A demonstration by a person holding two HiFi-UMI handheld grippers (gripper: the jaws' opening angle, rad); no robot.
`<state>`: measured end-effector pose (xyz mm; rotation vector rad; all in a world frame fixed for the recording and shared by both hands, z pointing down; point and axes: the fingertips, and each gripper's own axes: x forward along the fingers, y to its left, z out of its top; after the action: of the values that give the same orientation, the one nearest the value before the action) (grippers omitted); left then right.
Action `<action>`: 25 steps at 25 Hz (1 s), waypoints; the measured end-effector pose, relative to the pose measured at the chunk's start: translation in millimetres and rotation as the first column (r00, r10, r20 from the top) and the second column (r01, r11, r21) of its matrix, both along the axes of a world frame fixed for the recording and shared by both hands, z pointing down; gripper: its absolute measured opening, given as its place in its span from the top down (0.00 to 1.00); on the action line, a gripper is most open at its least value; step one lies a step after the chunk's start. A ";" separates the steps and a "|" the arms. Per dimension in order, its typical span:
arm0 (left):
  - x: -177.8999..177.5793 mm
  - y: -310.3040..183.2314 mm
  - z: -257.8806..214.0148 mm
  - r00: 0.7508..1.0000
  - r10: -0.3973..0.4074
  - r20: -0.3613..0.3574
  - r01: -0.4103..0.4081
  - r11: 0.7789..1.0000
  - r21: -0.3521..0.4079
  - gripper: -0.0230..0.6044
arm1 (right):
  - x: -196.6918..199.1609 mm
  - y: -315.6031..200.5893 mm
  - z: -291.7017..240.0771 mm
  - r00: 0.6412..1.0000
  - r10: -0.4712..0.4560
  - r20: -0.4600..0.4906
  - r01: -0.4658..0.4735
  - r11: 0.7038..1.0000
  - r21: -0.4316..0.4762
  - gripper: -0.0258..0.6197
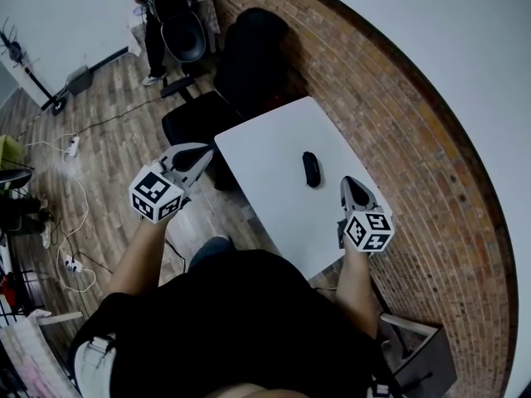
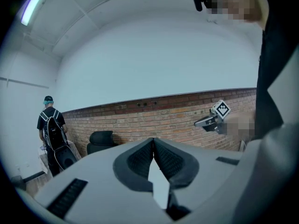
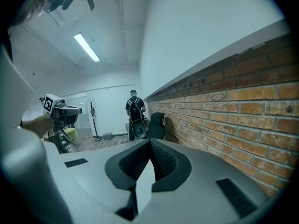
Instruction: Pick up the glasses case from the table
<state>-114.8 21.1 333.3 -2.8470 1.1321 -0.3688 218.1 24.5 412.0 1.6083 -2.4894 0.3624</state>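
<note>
— What are your fingers doing?

— On my left gripper [image 2: 153, 143] the two dark ribbed pads [image 2: 169, 161] meet at their tips, with nothing between them. My right gripper [image 3: 150, 143] is the same: its pads are pressed together, holding nothing.

— And the case?

— The small black oblong glasses case [image 1: 311, 169] lies flat on the white square table [image 1: 265, 152], untouched. It sits between my two pairs of fingertips, much nearer the right pair. From them it is a little ahead and off to the left, clear of them. The right fingertips hover over the table's right edge. The left fingertips are well apart from the case, out past the table's left edge.

— What's beyond the fingers?

— Close along the right side of my right fingers runs the red brick wall [image 3: 243, 101]. Ahead of both pairs, past the table's far end, stands a black padded office chair [image 1: 249, 56]. Farther on, a person in dark clothes [image 2: 42, 125], wearing a black backpack [image 2: 56, 133], stands with their back to me.
</note>
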 end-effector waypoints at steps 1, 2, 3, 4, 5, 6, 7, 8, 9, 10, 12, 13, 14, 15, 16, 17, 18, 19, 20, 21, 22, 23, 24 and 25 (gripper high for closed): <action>0.6 0.6 0.6 1.000 0.000 0.001 0.000 1.000 -0.001 0.94 | 1.3 -0.4 -0.4 1.000 0.003 0.002 -0.003 1.000 0.003 0.94; 1.0 0.4 2.1 1.000 0.000 0.005 0.000 1.000 -0.005 0.94 | 2.5 -1.2 -1.2 1.000 0.008 0.003 -0.008 1.000 0.006 0.94; 1.2 -0.5 3.7 1.000 0.001 0.009 -0.001 1.000 -0.009 0.94 | 3.4 -2.2 -1.8 1.000 0.011 0.004 -0.011 1.000 0.009 0.94; 1.4 -1.6 4.9 1.000 0.002 0.011 -0.002 1.000 -0.011 0.94 | 4.2 -3.2 -1.9 1.000 0.014 0.003 -0.014 1.000 0.009 0.94; 1.7 -2.5 5.6 1.000 0.003 0.012 -0.003 1.000 -0.012 0.94 | 4.9 -4.0 -1.2 1.000 0.017 0.002 -0.017 1.000 0.007 0.94; 2.0 -3.1 6.1 1.000 0.004 0.012 -0.004 1.000 -0.013 0.94 | 5.6 -4.5 0.1 1.000 0.019 0.000 -0.019 1.000 0.002 0.94; 2.2 -3.8 6.4 1.000 0.005 0.011 -0.005 1.000 -0.013 0.94 | 6.2 -4.9 1.5 1.000 0.022 -0.001 -0.022 1.000 -0.003 0.94; 2.4 -4.7 6.7 1.000 0.006 0.009 -0.006 1.000 -0.015 0.94 | 6.7 -5.4 2.5 1.000 0.024 -0.001 -0.024 1.000 -0.006 0.94; 2.7 -5.8 6.9 1.000 0.008 0.007 -0.008 1.000 -0.016 0.94 | 7.1 -6.1 3.2 1.000 0.026 -0.001 -0.026 1.000 -0.009 0.94; 3.1 -7.5 7.1 1.000 0.009 0.006 -0.009 1.000 -0.018 0.94 | 7.5 -7.2 3.4 1.000 0.028 -0.003 -0.028 1.000 -0.009 0.94; 3.8 -12.5 7.9 1.000 0.011 0.003 -0.011 1.000 -0.020 0.94 | 8.3 -10.8 2.7 1.000 0.030 -0.007 -0.030 1.000 -0.008 0.94; 4.1 -15.1 8.5 1.000 0.012 0.001 -0.011 1.000 -0.022 0.94 | 8.7 -12.7 2.2 0.999 0.031 -0.008 -0.031 0.999 -0.008 0.94; 4.4 -17.5 9.0 1.000 0.012 -0.001 -0.012 1.000 -0.023 0.94 | 8.9 -14.2 1.9 0.999 0.031 -0.009 -0.032 0.999 -0.009 0.94; 4.8 -19.8 9.2 1.000 0.014 -0.002 -0.014 1.000 -0.024 0.94 | 9.5 -15.8 1.6 0.999 0.032 -0.010 -0.032 0.999 -0.010 0.94; 5.4 -22.4 9.1 1.000 0.015 -0.002 -0.015 1.000 -0.025 0.94 | 10.5 -17.5 1.1 0.999 0.033 -0.010 -0.033 0.999 -0.010 0.94; 6.4 -25.2 8.9 1.000 0.017 -0.002 -0.017 1.000 -0.024 0.94 | 12.2 -19.4 0.5 0.999 0.035 -0.011 -0.035 0.999 -0.009 0.94; 7.7 -28.0 8.7 1.000 0.019 -0.001 -0.019 1.000 -0.024 0.94 | 14.4 -21.3 0.0 0.999 0.038 -0.013 -0.038 0.999 -0.009 0.94; 9.1 -30.7 8.5 1.000 0.022 0.000 -0.022 0.999 -0.024 0.94 | 16.7 -23.2 -0.5 0.999 0.042 -0.014 -0.042 0.999 -0.009 0.94; 10.4 -33.1 8.4 1.000 0.024 0.001 -0.024 0.999 -0.024 0.94 | 18.7 -25.2 -0.8 0.999 0.046 -0.015 -0.046 0.999 -0.009 0.94; 11.4 -35.5 8.6 1.000 0.027 0.001 -0.027 0.999 -0.025 0.94 | 20.4 -27.3 -0.7 0.999 0.050 -0.014 -0.050 0.999 -0.010 0.94; 12.1 -37.9 9.0 1.000 0.030 0.002 -0.030 0.999 -0.027 0.94 | 21.6 -29.5 -0.1 0.998 0.054 -0.012 -0.054 0.998 -0.011 0.94; 12.6 -40.4 9.5 0.999 0.033 0.000 -0.033 0.999 -0.030 0.94 | 22.4 -32.0 0.5 0.998 0.057 -0.010 -0.057 0.998 -0.012 0.94; 12.9 -43.1 9.6 0.999 0.036 -0.004 -0.036 0.999 -0.034 0.94 | 22.7 -34.7 1.0 0.998 0.059 -0.008 -0.059 0.998 -0.014 0.94; 13.4 -45.7 9.3 0.999 0.040 -0.011 -0.040 0.999 -0.037 0.94 | 22.8 -37.3 1.6 0.998 0.061 -0.006 -0.061 0.998 -0.015 0.94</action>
<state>-101.4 -24.5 342.6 -2.9022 1.0799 -0.3771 240.9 -12.8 413.5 1.6800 -2.4314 0.3832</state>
